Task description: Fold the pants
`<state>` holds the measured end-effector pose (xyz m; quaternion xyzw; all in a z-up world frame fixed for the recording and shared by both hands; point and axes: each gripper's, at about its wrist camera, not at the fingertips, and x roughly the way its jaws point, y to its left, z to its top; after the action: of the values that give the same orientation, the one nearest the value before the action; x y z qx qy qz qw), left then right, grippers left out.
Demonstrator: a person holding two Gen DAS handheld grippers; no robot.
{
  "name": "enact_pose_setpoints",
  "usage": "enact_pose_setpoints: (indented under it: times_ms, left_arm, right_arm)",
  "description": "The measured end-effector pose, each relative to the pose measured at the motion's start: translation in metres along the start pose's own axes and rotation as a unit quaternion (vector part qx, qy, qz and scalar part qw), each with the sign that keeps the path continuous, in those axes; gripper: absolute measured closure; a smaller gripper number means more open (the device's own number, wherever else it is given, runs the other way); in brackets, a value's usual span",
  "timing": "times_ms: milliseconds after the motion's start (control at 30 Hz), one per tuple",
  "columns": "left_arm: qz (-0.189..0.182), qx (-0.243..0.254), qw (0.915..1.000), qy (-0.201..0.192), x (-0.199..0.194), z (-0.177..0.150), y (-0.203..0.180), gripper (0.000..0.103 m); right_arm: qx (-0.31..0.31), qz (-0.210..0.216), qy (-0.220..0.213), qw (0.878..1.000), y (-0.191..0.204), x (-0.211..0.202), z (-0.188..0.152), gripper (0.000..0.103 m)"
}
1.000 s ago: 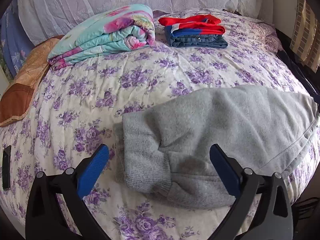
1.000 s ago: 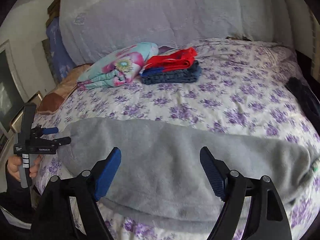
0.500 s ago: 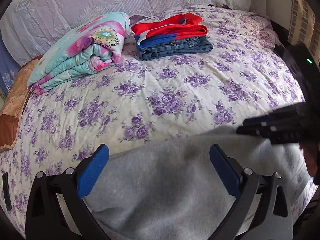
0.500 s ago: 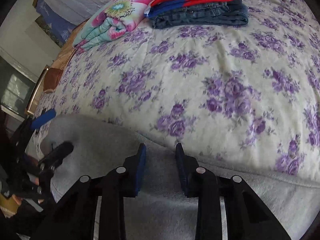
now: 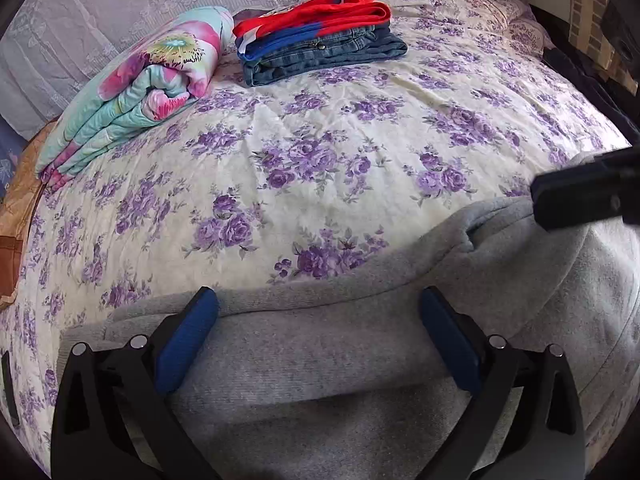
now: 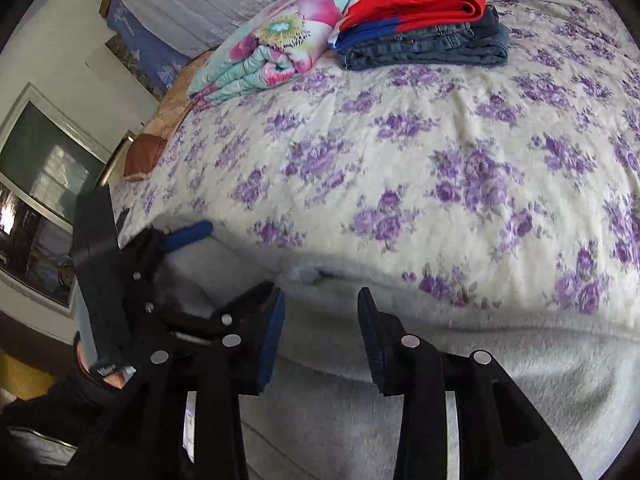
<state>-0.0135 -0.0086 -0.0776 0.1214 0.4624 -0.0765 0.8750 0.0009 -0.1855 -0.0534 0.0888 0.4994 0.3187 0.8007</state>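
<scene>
Grey sweatpants (image 5: 360, 344) lie along the near edge of the floral bed (image 5: 320, 152). My left gripper (image 5: 318, 332) is open, its blue pads low over the grey fabric near its far edge. My right gripper (image 6: 322, 332) hangs over the same pants (image 6: 440, 360) with its jaws partly open and a gap showing between them. The right gripper's tip shows at the right of the left wrist view (image 5: 584, 196), over a raised fold of fabric. The left gripper shows at the left of the right wrist view (image 6: 160, 260).
A folded floral quilt (image 5: 140, 92) and a stack of folded red, blue and denim clothes (image 5: 320, 48) sit at the far side of the bed. A brown pillow (image 5: 16, 216) lies at the left. A window (image 6: 36, 184) is left of the bed.
Both grippers dropped closer to the pants' far edge. The right gripper narrowed from wide open, then opened slightly. The left stayed open.
</scene>
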Motion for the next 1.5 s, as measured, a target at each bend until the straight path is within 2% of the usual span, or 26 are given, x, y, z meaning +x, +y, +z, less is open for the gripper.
enact_pose_setpoints:
  times_ms: [167,367,400,433,467,500,533,600,667,733,800,833,933,1000,1067,1100,1133,1200,1367,1500]
  left_arm:
    - [0.002,0.004,1.0000,-0.004,-0.002,-0.001,-0.002,0.005]
    - [0.000,0.011,0.9999,-0.008,-0.005,-0.003,-0.002,0.005]
    - [-0.002,0.011,0.9999,-0.012,-0.010,-0.005,-0.001,0.005]
    - [-0.005,0.011,0.9998,-0.016,-0.015,-0.007,0.001,0.005]
    - [-0.009,0.012,0.9997,-0.019,-0.020,-0.010,0.005,0.005]
    - [-0.013,0.011,0.9996,-0.023,-0.026,-0.013,0.010,0.005]
    - [-0.014,0.009,0.9996,-0.023,-0.030,-0.016,0.014,0.005]
    - [-0.017,0.009,0.9997,-0.017,-0.034,-0.023,0.021,0.005]
    - [0.002,0.031,0.9994,-0.014,-0.032,-0.028,0.018,0.005]
    - [0.014,0.044,0.9989,-0.007,-0.023,-0.030,0.016,0.004]
    - [0.015,0.045,0.9989,0.000,-0.015,-0.029,0.016,0.004]
    - [0.018,0.049,0.9987,0.000,-0.012,-0.029,0.015,0.004]
    - [0.025,0.053,0.9983,0.002,-0.009,-0.029,0.014,0.004]
    - [0.018,0.053,0.9984,0.007,-0.011,-0.028,0.015,0.004]
    - [0.003,0.047,0.9988,0.010,-0.018,-0.027,0.019,0.004]
    - [-0.006,0.044,0.9990,0.007,-0.024,-0.027,0.022,0.004]
    - [-0.014,0.041,0.9991,0.004,-0.030,-0.027,0.024,0.004]
    - [-0.025,0.033,0.9992,0.000,-0.040,-0.027,0.030,0.004]
    - [-0.035,0.008,0.9992,-0.016,-0.067,-0.036,0.060,0.004]
    - [-0.048,-0.056,0.9969,-0.026,-0.091,-0.048,0.107,0.004]
  right_arm:
    - [0.004,0.016,0.077,0.997,0.018,0.040,0.010,0.063]
    - [0.021,-0.026,0.114,0.993,0.020,0.076,0.012,0.061]
    - [0.018,-0.038,0.115,0.992,0.022,0.081,0.011,0.063]
    - [0.006,-0.058,0.109,0.992,0.026,0.082,0.010,0.072]
    - [-0.006,-0.070,0.102,0.992,0.030,0.080,0.009,0.076]
    - [-0.007,-0.074,0.095,0.993,0.031,0.077,0.009,0.088]
    - [-0.002,-0.069,0.086,0.994,0.029,0.071,0.010,0.091]
    - [-0.007,-0.060,0.038,0.997,0.032,0.047,0.018,0.093]
    - [-0.004,-0.039,0.005,0.999,0.032,0.029,0.033,0.093]
    - [0.007,-0.049,0.015,0.999,0.027,0.041,0.042,0.093]
    - [0.015,-0.083,0.039,0.996,0.012,0.072,0.045,0.093]
    - [0.028,-0.086,0.050,0.995,0.003,0.088,0.045,0.092]
    - [0.046,-0.054,0.039,0.997,-0.009,0.091,0.048,0.093]
    - [0.061,-0.036,0.030,0.997,-0.014,0.079,0.045,0.090]
    - [0.039,-0.077,-0.017,0.996,-0.006,0.048,0.038,0.064]
    - [0.030,-0.098,-0.049,0.994,-0.002,0.027,0.032,0.046]
    - [0.025,-0.100,-0.077,0.992,0.000,0.006,0.025,0.043]
    - [0.033,-0.109,-0.102,0.988,-0.003,-0.028,0.005,0.044]
    - [0.030,-0.166,-0.095,0.981,-0.009,-0.072,-0.075,0.044]
    - [0.055,-0.166,-0.128,0.976,-0.018,-0.094,-0.131,0.036]
